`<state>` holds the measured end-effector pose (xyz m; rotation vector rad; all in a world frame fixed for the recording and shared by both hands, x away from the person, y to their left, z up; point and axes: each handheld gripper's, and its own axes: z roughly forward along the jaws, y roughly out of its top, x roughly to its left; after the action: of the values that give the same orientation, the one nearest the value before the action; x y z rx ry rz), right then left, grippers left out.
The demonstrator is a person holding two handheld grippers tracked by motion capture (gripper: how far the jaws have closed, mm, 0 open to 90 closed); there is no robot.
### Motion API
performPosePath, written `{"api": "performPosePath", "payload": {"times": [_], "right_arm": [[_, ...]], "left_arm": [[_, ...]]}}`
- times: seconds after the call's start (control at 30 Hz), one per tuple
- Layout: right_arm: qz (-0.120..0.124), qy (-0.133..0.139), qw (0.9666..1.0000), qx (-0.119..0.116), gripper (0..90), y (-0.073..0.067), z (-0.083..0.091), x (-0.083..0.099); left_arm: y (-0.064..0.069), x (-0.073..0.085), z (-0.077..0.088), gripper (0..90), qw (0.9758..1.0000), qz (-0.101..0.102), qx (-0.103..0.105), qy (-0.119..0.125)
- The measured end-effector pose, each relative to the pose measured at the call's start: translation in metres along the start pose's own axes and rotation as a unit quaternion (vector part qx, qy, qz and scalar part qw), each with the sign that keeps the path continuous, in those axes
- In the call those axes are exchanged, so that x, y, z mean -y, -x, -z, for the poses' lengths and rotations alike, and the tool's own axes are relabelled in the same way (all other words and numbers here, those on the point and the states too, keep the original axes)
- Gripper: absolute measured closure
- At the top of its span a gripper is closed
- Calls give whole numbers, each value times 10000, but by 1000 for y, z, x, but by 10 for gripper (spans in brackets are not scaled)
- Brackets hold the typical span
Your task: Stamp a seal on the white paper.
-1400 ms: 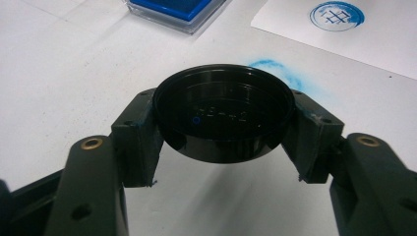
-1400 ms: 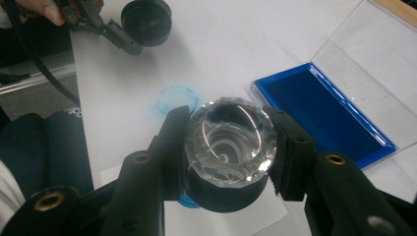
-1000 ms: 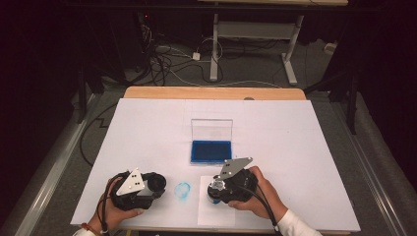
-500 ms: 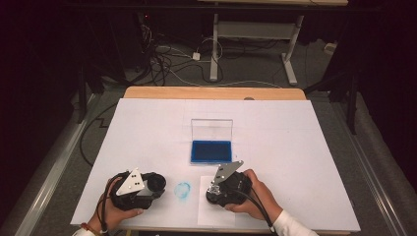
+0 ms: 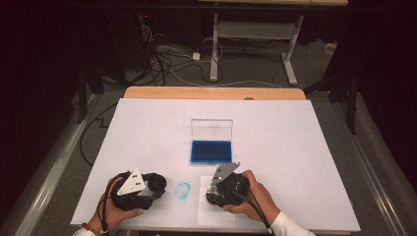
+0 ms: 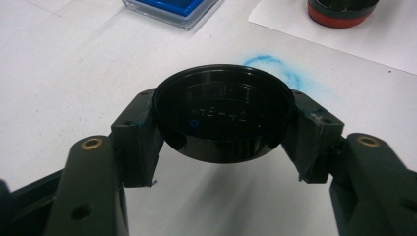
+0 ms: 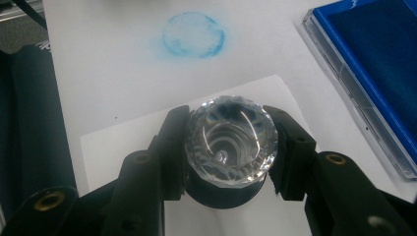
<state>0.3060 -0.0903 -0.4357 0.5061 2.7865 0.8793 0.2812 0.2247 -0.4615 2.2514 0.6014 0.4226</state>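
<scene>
Stamp and black cap, no legible writing

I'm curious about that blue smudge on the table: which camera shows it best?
The right gripper view: the smudge appears whole, a clear ring. The left gripper view has it partly behind the black lid; the high view shows it small.
</scene>
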Motion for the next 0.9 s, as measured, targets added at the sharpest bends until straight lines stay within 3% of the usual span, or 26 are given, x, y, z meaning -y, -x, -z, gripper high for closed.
{"api": "performPosePath", "payload": {"times": [0.9], "right_arm": [[66, -9, 9999, 95, 564, -3, -1, 1]], "left_arm": [[0, -2, -3, 367, 10000, 11, 43, -28]]}}
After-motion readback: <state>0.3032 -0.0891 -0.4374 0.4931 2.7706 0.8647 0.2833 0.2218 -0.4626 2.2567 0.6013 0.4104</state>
